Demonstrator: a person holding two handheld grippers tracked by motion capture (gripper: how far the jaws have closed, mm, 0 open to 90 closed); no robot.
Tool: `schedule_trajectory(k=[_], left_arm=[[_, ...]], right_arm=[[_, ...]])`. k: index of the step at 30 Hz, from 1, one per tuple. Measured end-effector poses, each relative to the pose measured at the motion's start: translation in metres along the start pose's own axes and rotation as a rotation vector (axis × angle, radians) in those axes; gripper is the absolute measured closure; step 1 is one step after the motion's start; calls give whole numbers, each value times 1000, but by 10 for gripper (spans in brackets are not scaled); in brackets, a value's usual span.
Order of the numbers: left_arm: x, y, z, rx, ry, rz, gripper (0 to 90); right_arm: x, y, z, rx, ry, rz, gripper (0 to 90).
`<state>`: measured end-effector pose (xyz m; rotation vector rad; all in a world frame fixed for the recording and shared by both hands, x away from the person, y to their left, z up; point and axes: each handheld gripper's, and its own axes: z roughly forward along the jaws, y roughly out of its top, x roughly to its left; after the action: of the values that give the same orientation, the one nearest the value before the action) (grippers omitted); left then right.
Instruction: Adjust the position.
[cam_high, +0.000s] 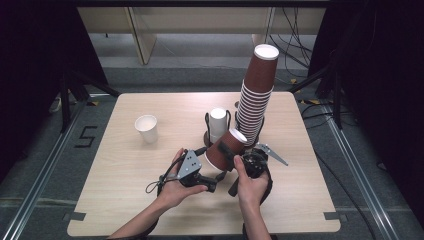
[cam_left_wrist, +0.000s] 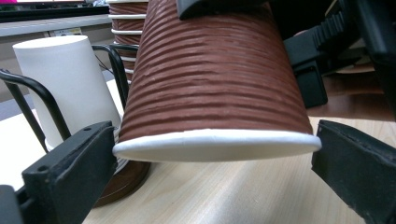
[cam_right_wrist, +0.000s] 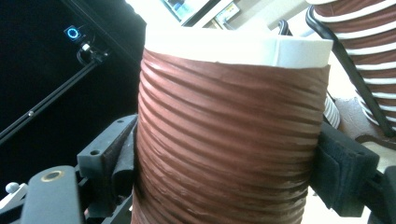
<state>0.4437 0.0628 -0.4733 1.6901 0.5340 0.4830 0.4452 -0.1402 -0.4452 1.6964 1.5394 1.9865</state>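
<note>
Brown ribbed paper cup (cam_high: 226, 148), white rolled rim, white base, held off the tabletop in my right tongs, upside down and tilted, base up toward the far edge, rim toward me. Sits over the tabletop's middle, slightly toward the near edge.

One camera hangs high at the six o'clock edge, looking forward and down across the whole worktop (cam_high: 150, 200). Two more ride the claws, inches off the brown ribbed cup (cam_left_wrist: 215, 84), which all three views share.
</note>
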Motion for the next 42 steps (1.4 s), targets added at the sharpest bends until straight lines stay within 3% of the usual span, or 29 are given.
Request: schedule_trajectory(k=[11, 17, 18, 42], left_arm=[[2, 3, 7, -20, 2, 5, 0], [3, 3, 8, -1, 8, 8, 0], [3, 2, 9, -19, -1, 5, 0], [7, 7, 11, 1, 6, 26, 32]], right_arm=[[2, -3, 3, 0, 7, 22, 191], [2, -4, 3, 3, 13, 29, 191], [2, -4, 3, 5, 13, 30, 191], [6, -7, 8, 22, 34, 50, 188]])
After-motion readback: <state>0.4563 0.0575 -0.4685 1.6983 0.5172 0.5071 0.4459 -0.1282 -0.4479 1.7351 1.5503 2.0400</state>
